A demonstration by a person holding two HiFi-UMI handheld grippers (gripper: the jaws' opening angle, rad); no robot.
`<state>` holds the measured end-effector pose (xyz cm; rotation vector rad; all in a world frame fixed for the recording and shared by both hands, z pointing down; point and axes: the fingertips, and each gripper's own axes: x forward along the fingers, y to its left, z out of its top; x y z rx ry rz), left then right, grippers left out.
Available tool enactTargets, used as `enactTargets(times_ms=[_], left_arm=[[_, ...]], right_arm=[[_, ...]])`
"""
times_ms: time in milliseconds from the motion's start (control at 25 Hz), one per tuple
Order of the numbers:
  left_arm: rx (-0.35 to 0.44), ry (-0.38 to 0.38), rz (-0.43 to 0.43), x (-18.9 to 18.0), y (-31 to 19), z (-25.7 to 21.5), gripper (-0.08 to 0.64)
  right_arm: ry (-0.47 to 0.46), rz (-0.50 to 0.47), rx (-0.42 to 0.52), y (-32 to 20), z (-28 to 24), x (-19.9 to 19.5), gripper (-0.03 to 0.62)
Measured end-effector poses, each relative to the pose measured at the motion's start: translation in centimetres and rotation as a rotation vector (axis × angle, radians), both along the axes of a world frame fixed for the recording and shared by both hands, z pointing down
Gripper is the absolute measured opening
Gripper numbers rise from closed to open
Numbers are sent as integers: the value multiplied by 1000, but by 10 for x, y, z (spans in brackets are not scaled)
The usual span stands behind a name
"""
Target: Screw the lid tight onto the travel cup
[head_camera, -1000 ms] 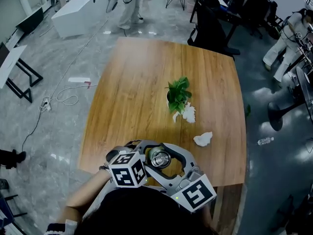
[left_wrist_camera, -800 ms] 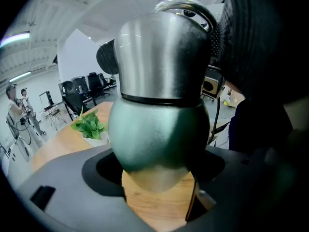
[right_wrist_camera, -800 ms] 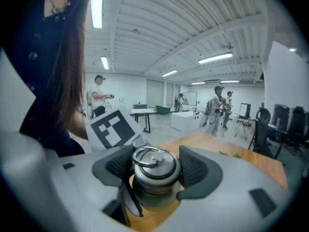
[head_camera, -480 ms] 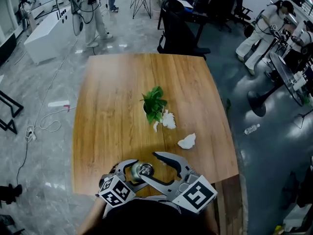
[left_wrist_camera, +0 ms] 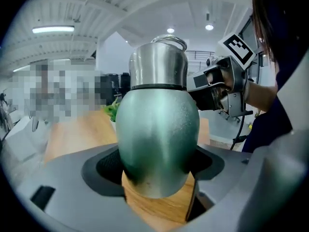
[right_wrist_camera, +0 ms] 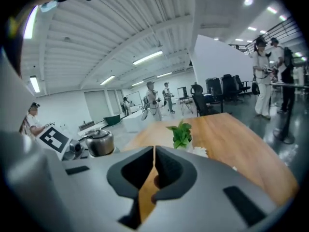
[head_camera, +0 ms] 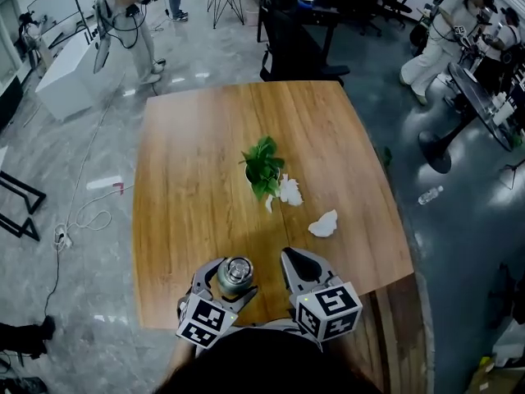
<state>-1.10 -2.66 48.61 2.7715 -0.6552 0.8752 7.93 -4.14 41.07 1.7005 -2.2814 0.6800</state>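
Note:
A green metal travel cup [left_wrist_camera: 157, 129] with a steel lid [left_wrist_camera: 158, 64] on top stands upright at the near edge of the wooden table [head_camera: 205, 154]. My left gripper [head_camera: 230, 286] is shut on the cup's body [head_camera: 235, 276], its pads pressing both sides. To the right of the cup, and apart from it, is my right gripper [head_camera: 293, 259]. Its jaws have just been closing and now meet with nothing between them [right_wrist_camera: 154, 151]. From the right gripper view the cup [right_wrist_camera: 99, 141] shows at the left.
A small potted plant [head_camera: 264, 167] stands mid-table with crumpled white tissues [head_camera: 326, 224] beside it. Past the far edge there are office chairs [head_camera: 295, 35] and people standing. A cable [head_camera: 82, 216] lies on the floor at the left.
My right gripper, which stood open around the lid, has come off it, moved right and shut. The left gripper still holds the cup, which shifted slightly.

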Motion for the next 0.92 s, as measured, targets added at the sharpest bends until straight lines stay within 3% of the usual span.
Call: enactTargets(times_ms=[920], left_arm=[[-57,-58,39,2,23,19,394]], right_arm=[[4,4,-8,13,9,4,28]])
